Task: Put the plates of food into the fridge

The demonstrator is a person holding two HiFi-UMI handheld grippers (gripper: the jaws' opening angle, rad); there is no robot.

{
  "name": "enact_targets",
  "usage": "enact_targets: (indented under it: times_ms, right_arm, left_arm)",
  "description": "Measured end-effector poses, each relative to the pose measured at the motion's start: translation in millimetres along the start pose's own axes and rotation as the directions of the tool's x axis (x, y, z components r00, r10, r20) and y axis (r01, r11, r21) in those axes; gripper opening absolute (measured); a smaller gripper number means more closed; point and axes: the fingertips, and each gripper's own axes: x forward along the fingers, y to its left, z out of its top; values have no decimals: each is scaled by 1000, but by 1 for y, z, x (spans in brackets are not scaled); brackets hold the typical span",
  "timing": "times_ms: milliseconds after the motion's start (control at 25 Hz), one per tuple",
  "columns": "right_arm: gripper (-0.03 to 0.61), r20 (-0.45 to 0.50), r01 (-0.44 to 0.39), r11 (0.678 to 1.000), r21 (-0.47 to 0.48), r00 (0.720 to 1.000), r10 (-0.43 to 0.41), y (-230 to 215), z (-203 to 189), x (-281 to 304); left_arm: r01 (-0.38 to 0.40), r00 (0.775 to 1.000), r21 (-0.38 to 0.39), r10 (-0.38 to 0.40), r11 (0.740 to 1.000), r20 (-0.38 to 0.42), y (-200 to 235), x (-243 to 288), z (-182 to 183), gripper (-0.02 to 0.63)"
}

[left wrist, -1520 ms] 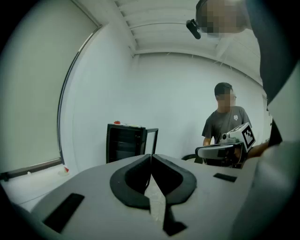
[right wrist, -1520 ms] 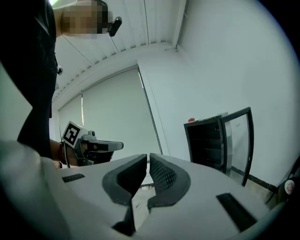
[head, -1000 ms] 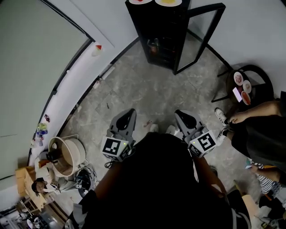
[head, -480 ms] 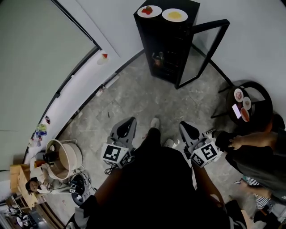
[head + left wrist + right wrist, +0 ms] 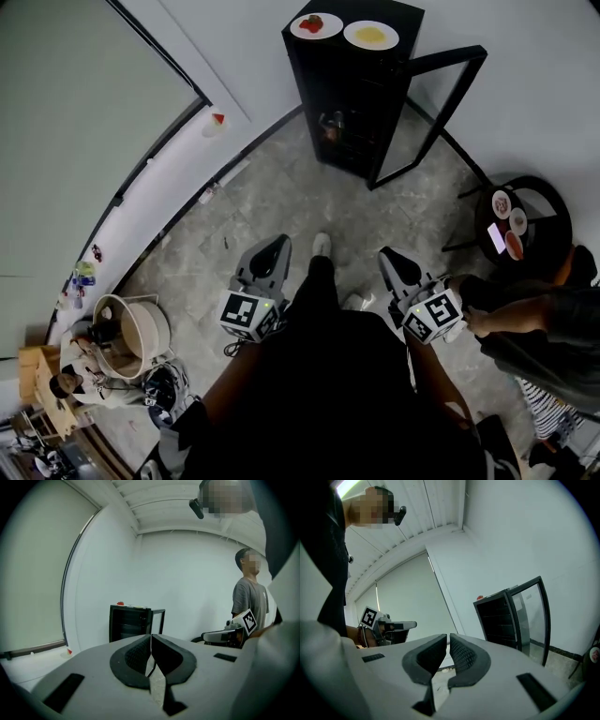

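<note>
1. The two plates of food sit side by side on top of the black fridge, the plate with red food [image 5: 315, 24] at the left and the plate with yellow food [image 5: 371, 36] just beside it; neither is inside yet
2. The fridge [image 5: 352, 103] stands against the far wall with its glass door [image 5: 433, 114] swung wide open, so you can reach the shelves; what lies on them is too dark to tell
3. Your left claw [image 5: 277, 243] is closed, its pads meeting along a thin line, with nothing between them
4. Your right claw [image 5: 387, 255] is closed too, with only a sliver between its pads, and it holds nothing
5. You hold both claws low in front of you, pointing toward the fridge and well apart from it, with bare floor [image 5: 281, 187] between
6. You appear to be in the approach step: no plate is picked up and none of the task is done
7. The next move calls for you to walk up, raise one claw to the fridge top, open it, and take a plate by its rim, keeping it level so the food does not slide
8. Mind the person [image 5: 539, 323] close at your right and the small round counter [image 5: 548, 211] with little dishes beyond
</note>
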Motion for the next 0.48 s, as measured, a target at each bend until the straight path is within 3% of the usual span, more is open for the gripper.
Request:
enact_targets:
  times_ms: [480]
  right_arm:
    - [37, -24, 41, 999, 36, 999, -40, -53, 20, 76]
  left_arm:
    - [15, 999, -43, -17, 999, -31, 65, 74, 10, 23]
